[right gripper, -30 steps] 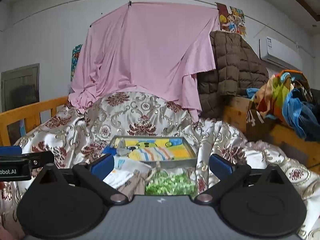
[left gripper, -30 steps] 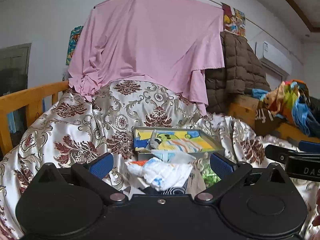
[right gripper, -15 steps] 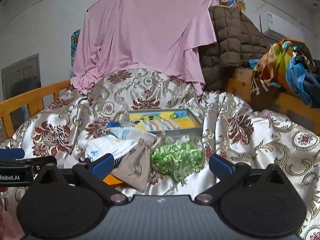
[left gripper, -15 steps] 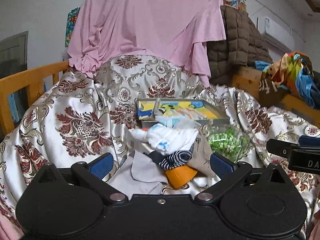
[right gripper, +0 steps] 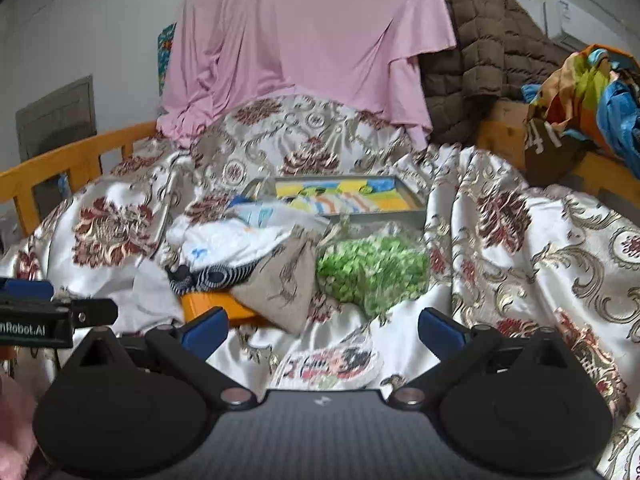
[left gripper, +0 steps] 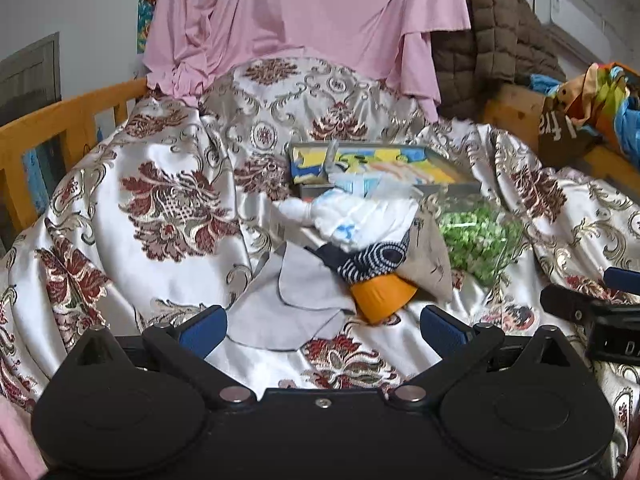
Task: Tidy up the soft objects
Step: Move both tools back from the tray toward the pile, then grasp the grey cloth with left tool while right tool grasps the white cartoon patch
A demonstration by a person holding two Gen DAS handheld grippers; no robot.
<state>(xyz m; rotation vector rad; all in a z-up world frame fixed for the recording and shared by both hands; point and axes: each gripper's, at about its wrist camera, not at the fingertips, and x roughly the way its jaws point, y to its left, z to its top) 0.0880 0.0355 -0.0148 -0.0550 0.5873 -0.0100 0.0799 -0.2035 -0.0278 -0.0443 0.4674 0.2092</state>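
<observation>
Tongs, left [left gripper: 322, 326] and right [right gripper: 322, 328], both spread empty, are seen lowered closer toward the pile of soft objects [left gripper: 368, 240] heaped on the bed [left gripper: 168, 208] before the tray [left gripper: 452, 189], nothing yet sorted.

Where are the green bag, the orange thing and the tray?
green bag [right gripper: 372, 272], right wrist view, middle of bag.
orange thing [left gripper: 380, 294], left wrist view, exposed front.
tray [right gripper: 376, 216], right wrist view, near wall.
</observation>
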